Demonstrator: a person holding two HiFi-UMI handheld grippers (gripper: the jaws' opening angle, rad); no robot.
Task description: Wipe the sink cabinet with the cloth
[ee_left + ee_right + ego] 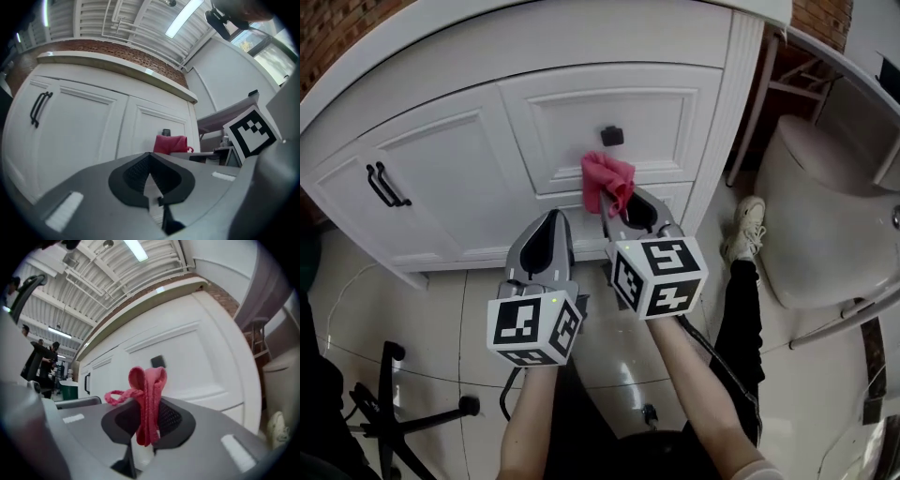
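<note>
Near the sink cabinet (487, 141), right tongs (148, 411) pinch the pink cloth (146, 394) (left tongs (149, 160) closed, empty).

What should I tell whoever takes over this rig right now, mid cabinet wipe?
Left gripper: shut, empty, low in front of the cabinet.
Right gripper: shut on the pink cloth, held at the drawer just below its black knob; contact unclear.
Done: cloth is in hand. No wiped area can be told.
Left: wipe the cabinet front.
</note>
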